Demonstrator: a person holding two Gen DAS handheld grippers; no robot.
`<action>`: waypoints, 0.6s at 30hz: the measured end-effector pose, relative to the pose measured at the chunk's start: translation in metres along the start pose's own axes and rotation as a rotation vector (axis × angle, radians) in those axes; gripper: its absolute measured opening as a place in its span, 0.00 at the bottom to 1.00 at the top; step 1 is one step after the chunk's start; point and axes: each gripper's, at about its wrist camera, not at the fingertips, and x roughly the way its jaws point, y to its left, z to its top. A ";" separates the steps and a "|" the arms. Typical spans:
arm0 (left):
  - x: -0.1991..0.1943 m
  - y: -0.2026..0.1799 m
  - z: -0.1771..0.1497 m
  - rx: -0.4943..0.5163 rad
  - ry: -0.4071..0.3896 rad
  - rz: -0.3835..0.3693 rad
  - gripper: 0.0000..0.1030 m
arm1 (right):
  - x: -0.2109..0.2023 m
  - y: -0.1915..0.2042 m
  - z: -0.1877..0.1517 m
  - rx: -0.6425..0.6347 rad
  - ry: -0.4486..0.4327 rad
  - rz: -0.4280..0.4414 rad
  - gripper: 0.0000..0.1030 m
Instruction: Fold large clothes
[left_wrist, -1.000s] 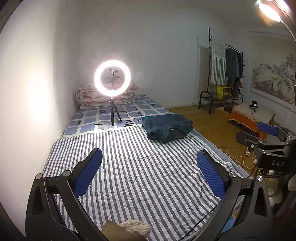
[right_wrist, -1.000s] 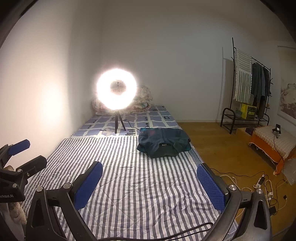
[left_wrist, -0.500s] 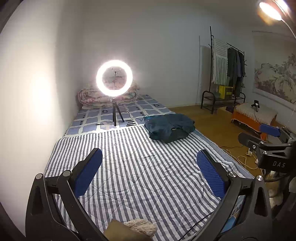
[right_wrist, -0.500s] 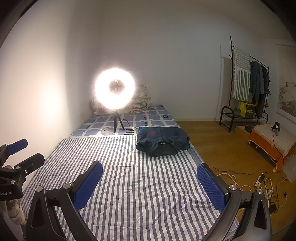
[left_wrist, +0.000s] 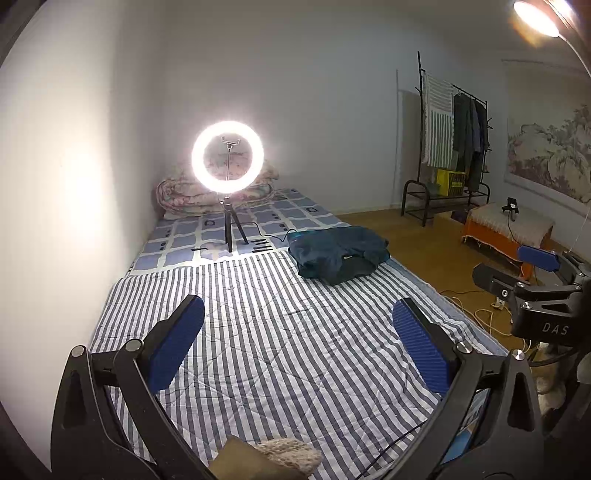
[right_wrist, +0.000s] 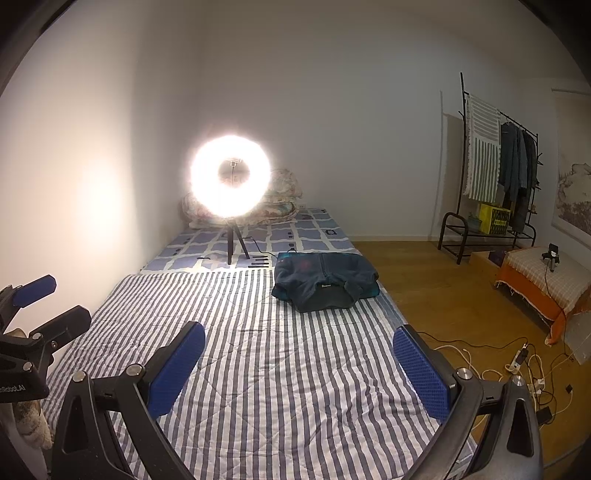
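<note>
Left hand-held gripper (left_wrist: 297, 347): jaws wide, empty | right hand-held gripper (right_wrist: 298, 363): jaws wide, empty | dark blue garment (right_wrist: 325, 280): folded, far on striped bed (right_wrist: 258, 350), near ring light (right_wrist: 229, 176)

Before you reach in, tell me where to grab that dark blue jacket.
Take the jacket by its near collar edge, coming from this end of the striped bedspread. That edge faces the open tongs and lies raised; the ring light crowds the far side.
</note>
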 end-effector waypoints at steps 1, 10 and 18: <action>0.000 0.000 0.000 0.000 0.001 0.000 1.00 | 0.000 0.000 0.000 -0.001 0.000 -0.001 1.00; 0.002 0.003 -0.002 -0.001 0.008 -0.012 1.00 | 0.001 0.002 -0.003 -0.014 0.005 0.004 1.00; 0.003 0.009 -0.001 0.002 0.001 -0.019 1.00 | 0.002 0.001 -0.004 -0.010 0.013 0.009 1.00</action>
